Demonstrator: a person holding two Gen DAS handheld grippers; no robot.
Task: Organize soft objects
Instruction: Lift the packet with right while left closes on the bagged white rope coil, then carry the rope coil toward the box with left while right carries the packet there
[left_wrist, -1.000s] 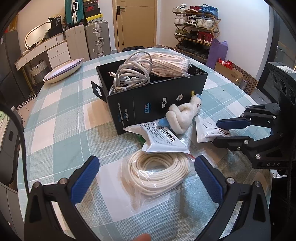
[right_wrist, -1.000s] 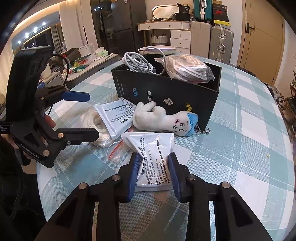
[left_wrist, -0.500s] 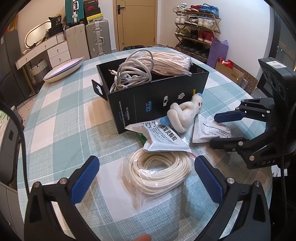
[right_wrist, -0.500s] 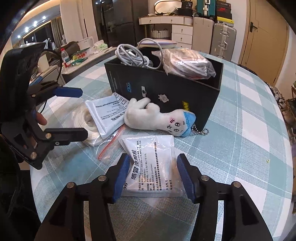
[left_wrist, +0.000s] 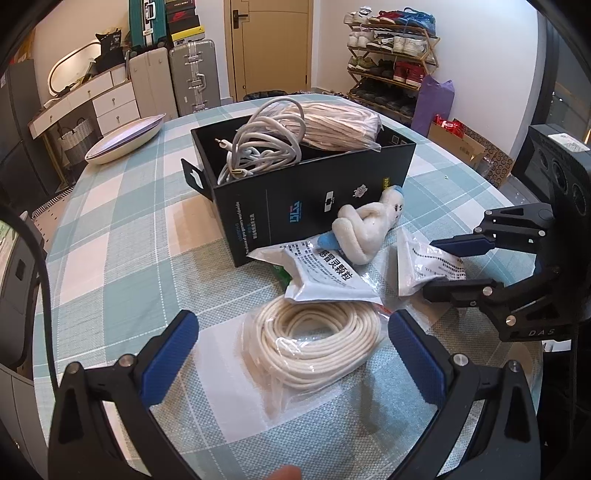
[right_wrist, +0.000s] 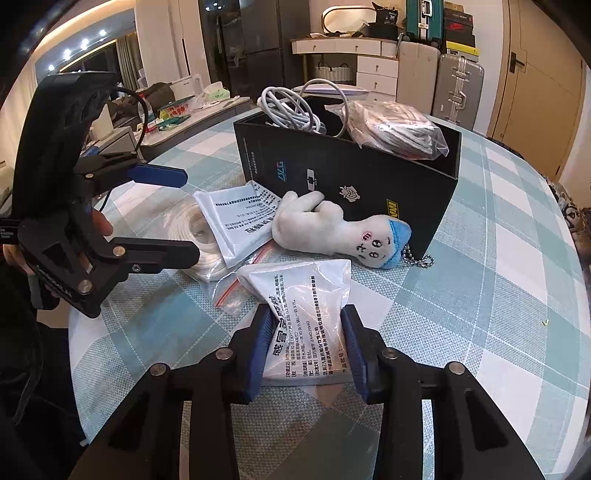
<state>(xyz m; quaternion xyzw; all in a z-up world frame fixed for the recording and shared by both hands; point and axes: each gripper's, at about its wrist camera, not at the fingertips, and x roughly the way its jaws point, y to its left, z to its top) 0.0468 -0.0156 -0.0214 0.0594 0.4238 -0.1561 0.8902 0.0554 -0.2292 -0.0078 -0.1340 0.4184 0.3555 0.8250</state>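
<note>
While two sachets (right_wrist: 306, 317) lie out, one doll (right_wrist: 332, 230).

Suitcases (left_wrist: 190, 75), shoe rack (left_wrist: 391, 55), perhaps dresser (left_wrist: 107, 99).

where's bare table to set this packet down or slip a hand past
Free: the checked tablecloth right of the black box and plush doll, and the stretch left of the box toward the oval dish. Crowded: in front of the box, where packets and bagged rope coil overlap.

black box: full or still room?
Partly full. The black box holds a white cable bundle and a bagged rope coil, both heaped above its rim; floor hidden.
</note>
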